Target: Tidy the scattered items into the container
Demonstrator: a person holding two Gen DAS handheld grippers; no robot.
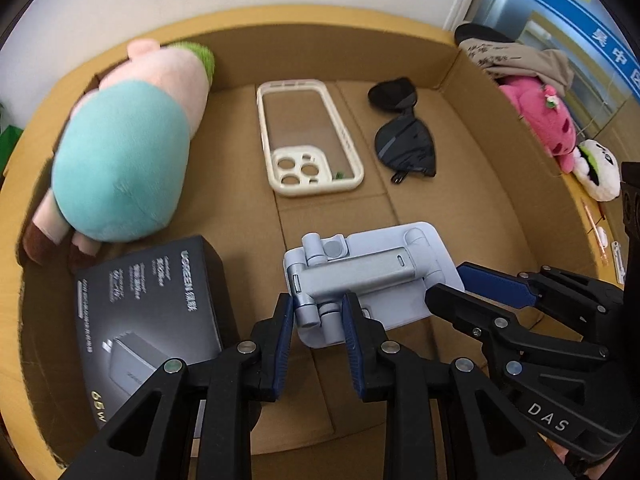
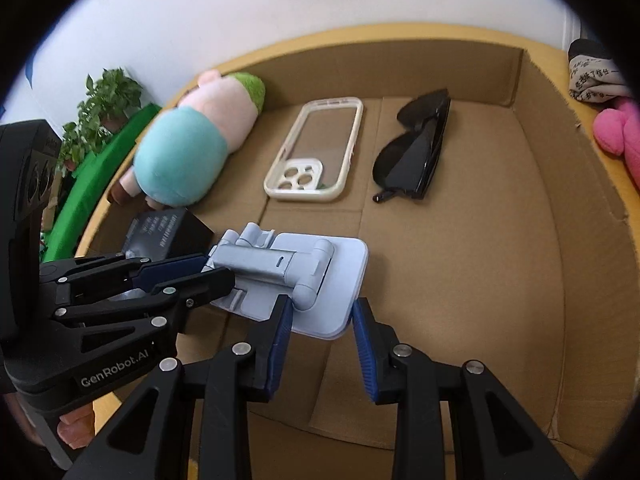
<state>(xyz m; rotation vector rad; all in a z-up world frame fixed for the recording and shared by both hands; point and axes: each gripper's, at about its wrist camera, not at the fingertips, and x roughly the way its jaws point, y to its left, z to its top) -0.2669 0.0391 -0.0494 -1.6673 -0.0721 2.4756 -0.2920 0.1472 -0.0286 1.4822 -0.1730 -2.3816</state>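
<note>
A pale blue folded phone stand (image 1: 360,276) (image 2: 288,276) is low inside the cardboard box (image 1: 500,200) (image 2: 520,260); I cannot tell whether it rests on the floor. My left gripper (image 1: 319,312) (image 2: 206,272) is shut on the stand's hinge end. My right gripper (image 2: 324,310) (image 1: 460,286) is shut on the edge of its base plate at the other end. In the box lie a plush pig in teal (image 1: 124,160) (image 2: 184,160), a cream phone case (image 1: 308,136) (image 2: 316,152), black sunglasses (image 1: 404,136) (image 2: 416,148) and a black charger box (image 1: 152,308) (image 2: 168,232).
Outside the box on the right lie a pink plush (image 1: 536,116) (image 2: 620,136), a white plush (image 1: 596,168) and a printed cloth (image 1: 516,56) (image 2: 592,76). A potted plant (image 2: 100,116) and green sheet stand at the left. Bare box floor shows right of the stand.
</note>
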